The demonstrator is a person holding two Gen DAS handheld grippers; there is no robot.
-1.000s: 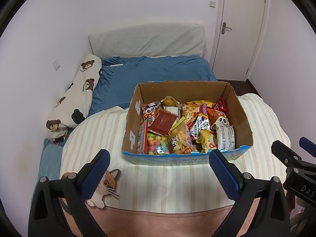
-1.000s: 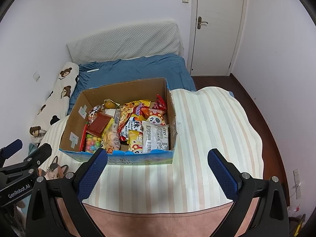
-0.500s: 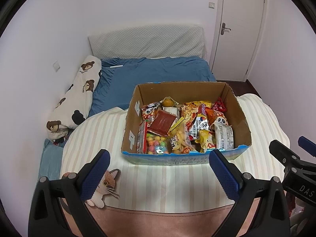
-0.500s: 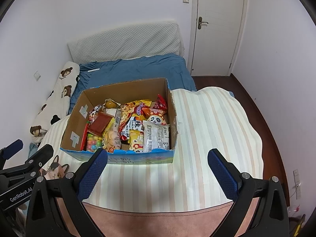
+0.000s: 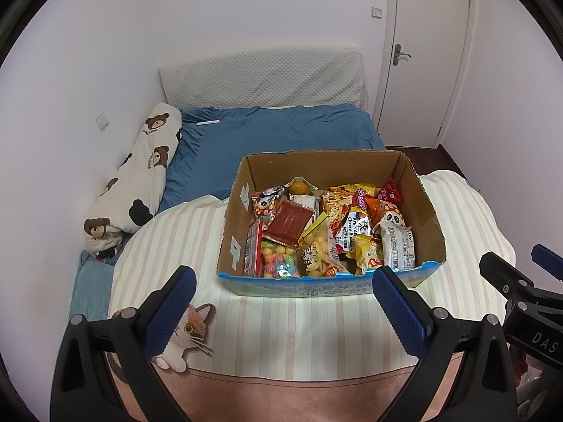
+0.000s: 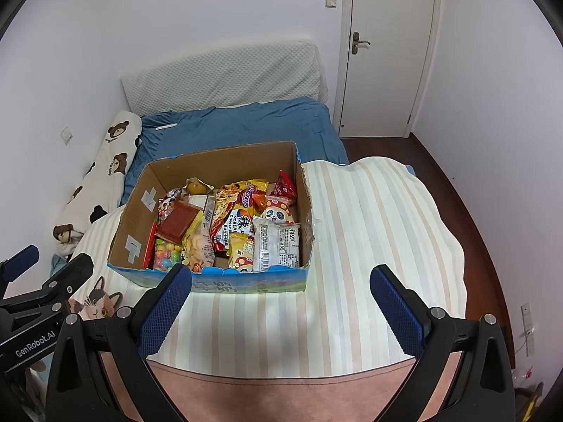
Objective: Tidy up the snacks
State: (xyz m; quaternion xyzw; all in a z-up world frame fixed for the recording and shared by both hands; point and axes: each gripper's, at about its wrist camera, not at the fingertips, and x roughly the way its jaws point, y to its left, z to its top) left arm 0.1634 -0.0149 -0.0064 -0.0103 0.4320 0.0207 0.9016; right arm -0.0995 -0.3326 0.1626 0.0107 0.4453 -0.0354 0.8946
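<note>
Cardboard snack box [image 5: 427, 207] lies ahead of both spread, empty hand-held grippers [image 5: 283, 302] [image 6: 280, 300].

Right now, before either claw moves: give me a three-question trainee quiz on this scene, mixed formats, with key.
1. True or false: both the left claw and the right claw are open and empty.
2. Multiple choice: the panda-face packet in the cardboard box lies nearest which wall? A) left B) right C) near
3. Fill in: the box stands on a ______ cloth.

Key: 1 true; 2 B; 3 striped
</note>
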